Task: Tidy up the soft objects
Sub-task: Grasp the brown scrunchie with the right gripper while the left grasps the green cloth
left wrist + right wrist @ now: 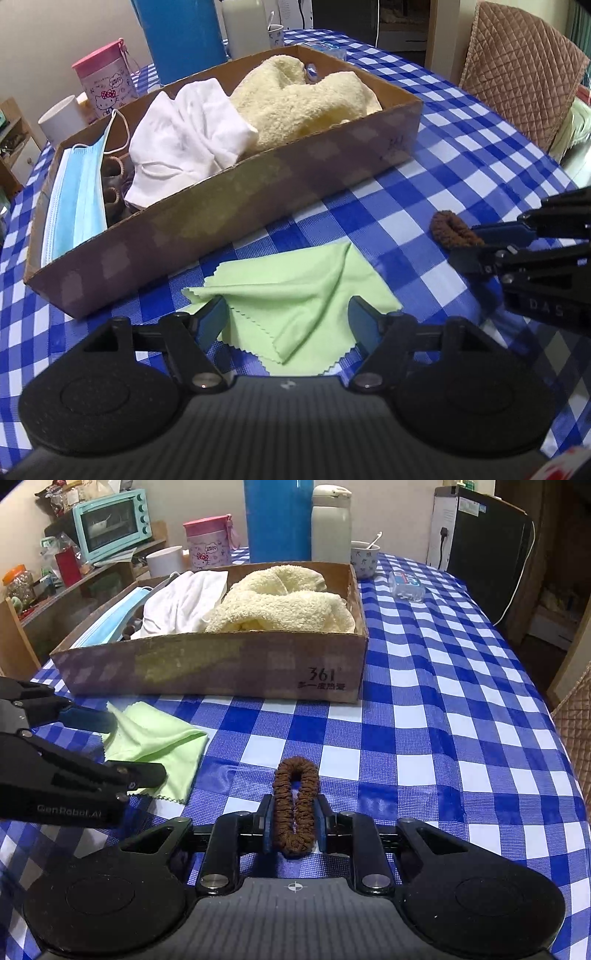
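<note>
Right gripper [293, 825] clenched on brown scrunchie [295, 805], squeezed flat against checked cloth [424, 738]. Left gripper [288, 321] spread wide, straddling green cloth [291, 295], pads clear of it, beside box [236, 218].

A crumpled green microfibre cloth [295, 295] lies on the tablecloth just near of the cardboard box [229, 206]. Right of it a brown scrunchie [294, 805] is squeezed long. The box holds a cream towel [303, 99], white cloth [184, 140] and blue face mask [77, 199].

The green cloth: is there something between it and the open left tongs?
Nothing visible. The green cloth lies flat on the checked tablecloth, directly between the open left tongs. The right tongs, shut on the brown scrunchie, are off to the side.
</note>
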Available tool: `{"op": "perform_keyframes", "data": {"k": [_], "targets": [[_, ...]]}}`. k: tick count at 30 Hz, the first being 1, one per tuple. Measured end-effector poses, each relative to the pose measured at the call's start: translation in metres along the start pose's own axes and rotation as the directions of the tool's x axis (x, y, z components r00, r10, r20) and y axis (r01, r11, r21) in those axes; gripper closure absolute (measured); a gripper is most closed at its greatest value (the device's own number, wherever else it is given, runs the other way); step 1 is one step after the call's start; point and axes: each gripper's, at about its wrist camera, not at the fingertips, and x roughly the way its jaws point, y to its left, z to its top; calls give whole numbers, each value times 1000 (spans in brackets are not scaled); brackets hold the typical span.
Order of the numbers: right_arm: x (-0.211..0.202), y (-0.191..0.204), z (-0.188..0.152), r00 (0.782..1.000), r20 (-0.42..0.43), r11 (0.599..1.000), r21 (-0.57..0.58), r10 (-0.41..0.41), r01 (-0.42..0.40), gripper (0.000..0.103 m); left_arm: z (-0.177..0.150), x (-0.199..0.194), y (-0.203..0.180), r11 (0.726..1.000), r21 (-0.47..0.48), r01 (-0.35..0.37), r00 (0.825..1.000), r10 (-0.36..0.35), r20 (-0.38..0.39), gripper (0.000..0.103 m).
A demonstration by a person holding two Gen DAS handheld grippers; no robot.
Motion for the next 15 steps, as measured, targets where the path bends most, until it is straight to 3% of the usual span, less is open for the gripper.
{"op": "perform_keyframes", "data": {"k": [4,7,9,12,14,15], "targets": [[1,3,1,1000,-5,1000,-4,4,-4,71,0,2,7,998,-55,41,999,-41,-4,38],[1,6,0,1000,-7,1000,-15,-2,2,71,0,0,6,996,-58,64,998,-63,9,53],[2,6,0,1000,-6,1000,-23,-3,3,71,0,-1,3,997,-45,68,998,-68,17,74],[2,6,0,1000,-8,1000,-27,-5,5,71,2,-2,2,997,-49,65,998,-65,14,90],[2,7,-1,1000,-8,999,-30,-9,9,79,3,-2,4,996,-66,60,998,-60,8,99],[2,6,0,1000,-8,999,-31,-9,9,81,3,-2,5,996,-71,62,998,-61,4,99]]}}
